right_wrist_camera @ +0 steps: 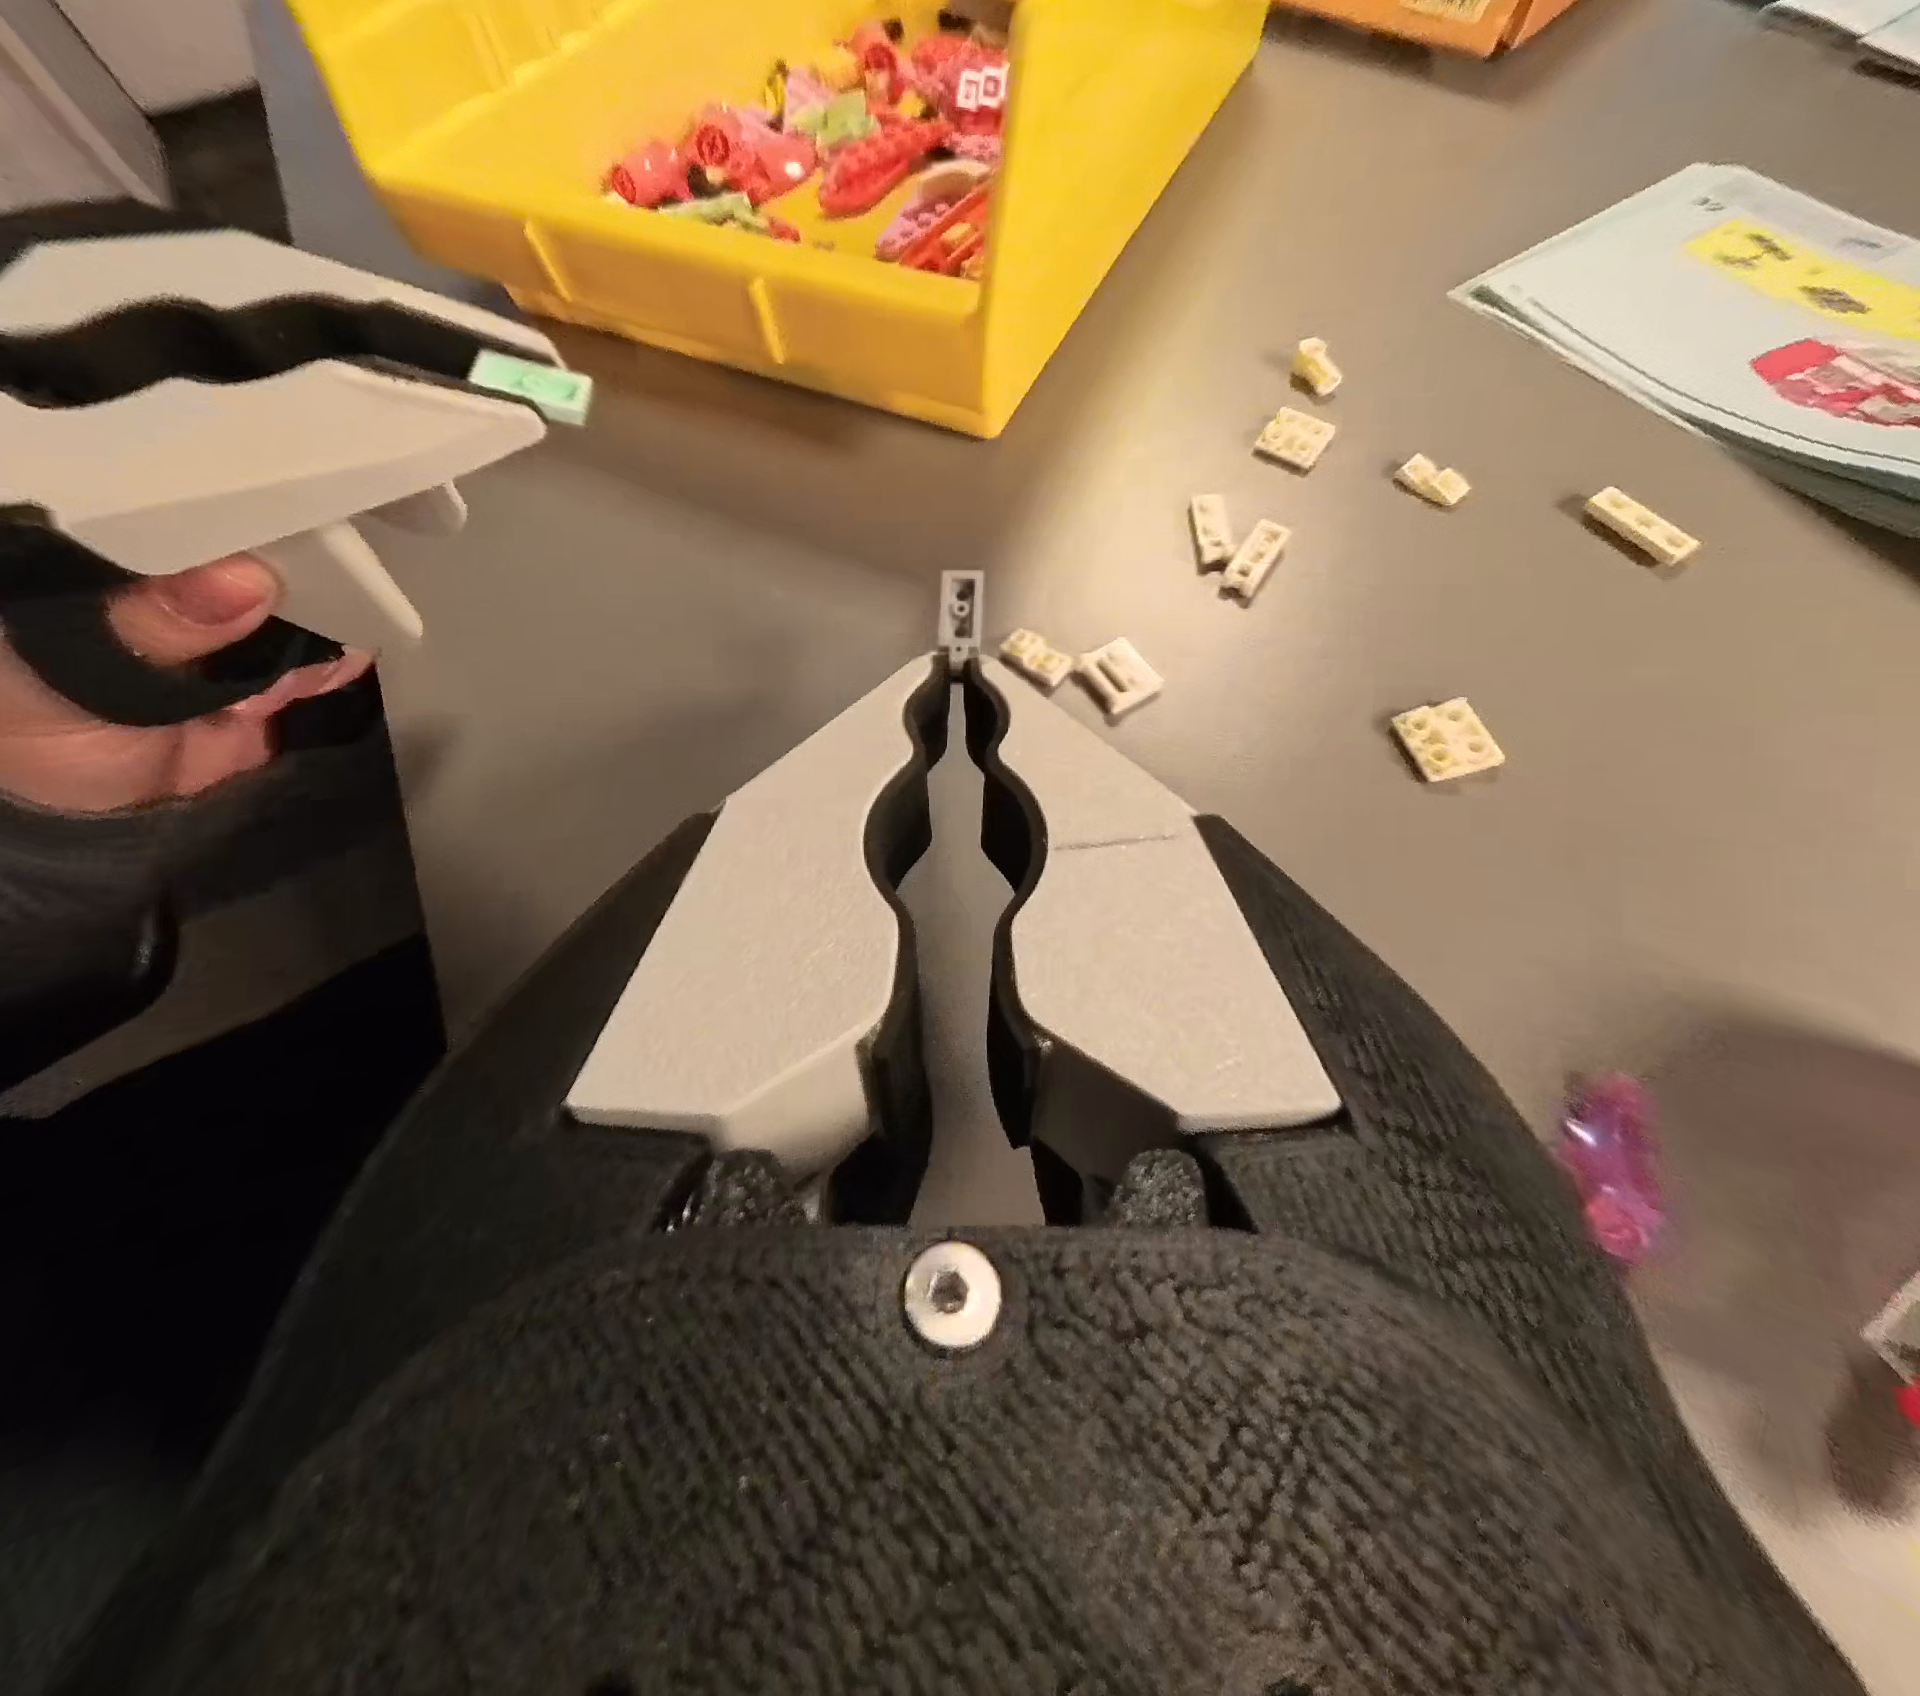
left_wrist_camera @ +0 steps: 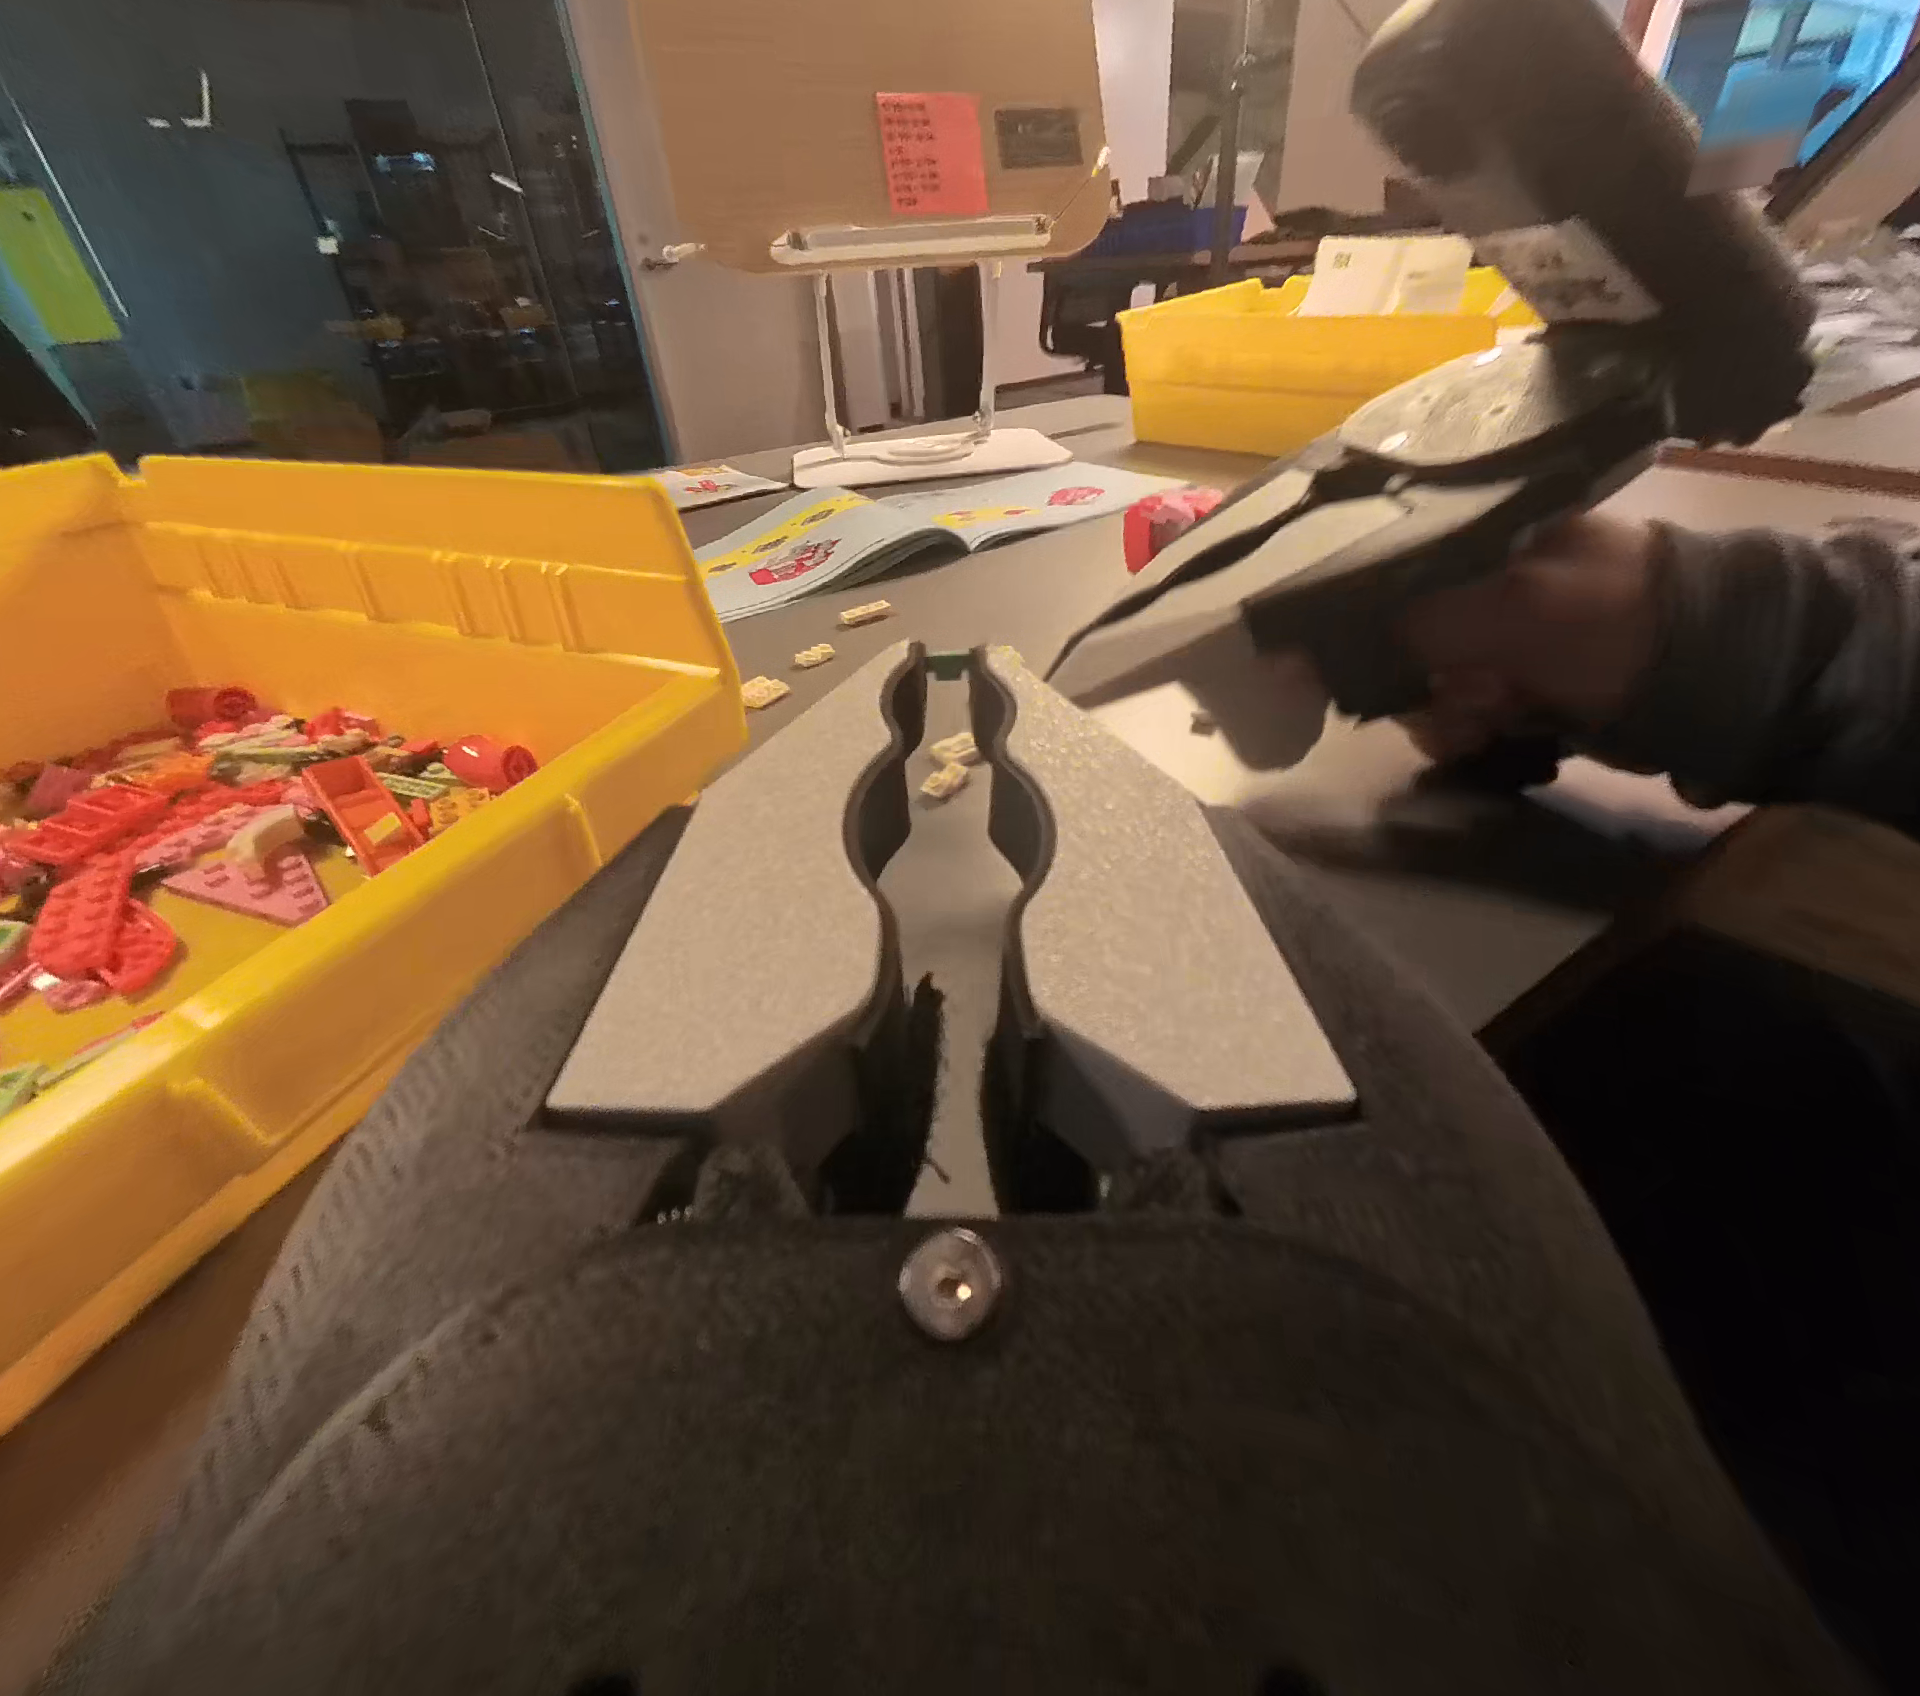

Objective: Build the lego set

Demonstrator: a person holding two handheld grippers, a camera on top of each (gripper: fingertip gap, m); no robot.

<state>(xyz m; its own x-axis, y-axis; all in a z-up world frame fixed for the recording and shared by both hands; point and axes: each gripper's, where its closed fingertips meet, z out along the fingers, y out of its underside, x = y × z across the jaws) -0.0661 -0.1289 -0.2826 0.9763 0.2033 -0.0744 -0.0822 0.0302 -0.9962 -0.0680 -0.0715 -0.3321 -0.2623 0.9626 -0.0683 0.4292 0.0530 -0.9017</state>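
While the right gripper (right_wrist_camera: 958, 672) is pinching a small grey plate (right_wrist_camera: 961, 605) by one end, long axis pointing straight ahead over the table (right_wrist_camera: 727, 566), the left gripper (right_wrist_camera: 540, 389) is clamping a pale green brick (right_wrist_camera: 530, 387), well apart leftward.

Close wrist views — shared tabletop (right_wrist_camera: 727, 524)

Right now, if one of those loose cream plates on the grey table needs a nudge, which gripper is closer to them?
Probably the right gripper: its tips sit just beside the cream plates, though shut on a small grey plate. The left gripper holds a pale green brick farther away, near the yellow plastic bin.
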